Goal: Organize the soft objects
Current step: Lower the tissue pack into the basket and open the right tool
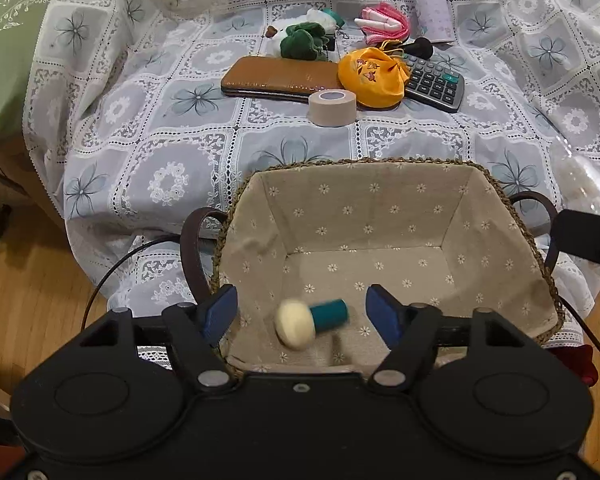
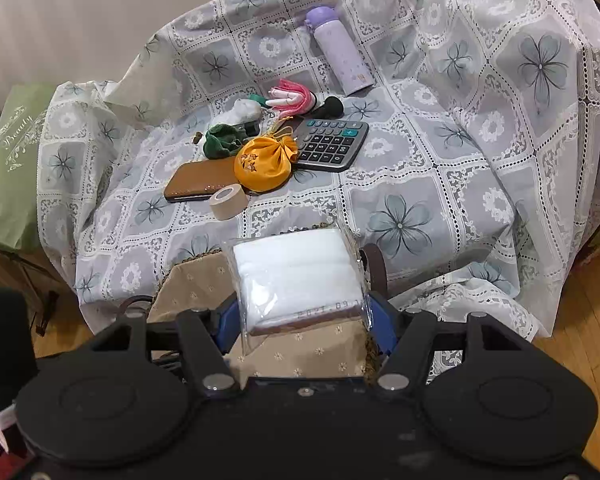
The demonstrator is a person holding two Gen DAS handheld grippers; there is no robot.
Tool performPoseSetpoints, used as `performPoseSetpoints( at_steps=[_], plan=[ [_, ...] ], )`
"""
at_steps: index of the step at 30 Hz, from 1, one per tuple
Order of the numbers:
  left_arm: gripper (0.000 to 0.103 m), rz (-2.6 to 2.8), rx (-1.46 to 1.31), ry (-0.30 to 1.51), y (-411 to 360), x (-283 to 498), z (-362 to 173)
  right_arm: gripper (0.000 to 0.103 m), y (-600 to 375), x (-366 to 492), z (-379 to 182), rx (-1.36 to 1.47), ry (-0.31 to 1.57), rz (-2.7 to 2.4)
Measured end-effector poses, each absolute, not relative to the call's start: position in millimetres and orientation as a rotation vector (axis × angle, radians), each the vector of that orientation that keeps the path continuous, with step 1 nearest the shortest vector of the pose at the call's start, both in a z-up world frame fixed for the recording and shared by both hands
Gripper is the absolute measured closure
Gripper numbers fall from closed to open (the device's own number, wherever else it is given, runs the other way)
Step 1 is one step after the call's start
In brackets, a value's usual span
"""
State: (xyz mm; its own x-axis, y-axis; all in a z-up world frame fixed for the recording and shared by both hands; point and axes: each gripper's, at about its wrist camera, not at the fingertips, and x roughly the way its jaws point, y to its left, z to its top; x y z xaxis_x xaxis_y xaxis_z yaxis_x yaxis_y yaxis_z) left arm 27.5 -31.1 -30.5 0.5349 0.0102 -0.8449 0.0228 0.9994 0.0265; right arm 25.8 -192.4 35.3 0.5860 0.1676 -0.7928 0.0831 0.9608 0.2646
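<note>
Two grippers, one basket, one loose cluster of items on the floral cloth.

Left gripper (image 1: 302, 312): jaws spread, blue pads clear of everything. Between and just beyond the fingertips, one small felt mushroom (image 1: 310, 320), cream cap and teal stem, blurred, lying untouched in the near end of the lined basket (image 1: 380, 200). Nothing else inside the basket.

Right gripper (image 2: 306, 316): clamped on one clear packet of white pads (image 2: 300, 276), blue pads pressing its two sides, packet held over the basket's corner (image 2: 196, 280).

Beyond both tools, well apart from the fingertips, counted once each: one roll of beige tape (image 1: 332, 107), one brown wallet (image 1: 278, 78), one yellow drawstring pouch (image 1: 370, 76), one calculator (image 1: 434, 82), one green plush piece (image 1: 302, 42), one white plush toy (image 1: 320, 20), one pink folded item (image 1: 384, 24), one lilac bottle (image 1: 430, 4).

Seen only from the left wrist: the basket's whole interior, both dark handles, the mushroom. Seen only from the right wrist: the packet in full, plus the bottle's cap; the basket reduced to one corner behind the packet.
</note>
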Motion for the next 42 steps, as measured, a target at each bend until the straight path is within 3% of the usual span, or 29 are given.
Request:
performPoseSetpoints(
  at_steps=[42],
  plan=[
    [0.034, 0.052, 0.04, 0.983, -22.0, 17.3, -25.4, 0.032, -193.0, 31.9, 23.0, 0.279, 1.026, 0.061]
  ],
)
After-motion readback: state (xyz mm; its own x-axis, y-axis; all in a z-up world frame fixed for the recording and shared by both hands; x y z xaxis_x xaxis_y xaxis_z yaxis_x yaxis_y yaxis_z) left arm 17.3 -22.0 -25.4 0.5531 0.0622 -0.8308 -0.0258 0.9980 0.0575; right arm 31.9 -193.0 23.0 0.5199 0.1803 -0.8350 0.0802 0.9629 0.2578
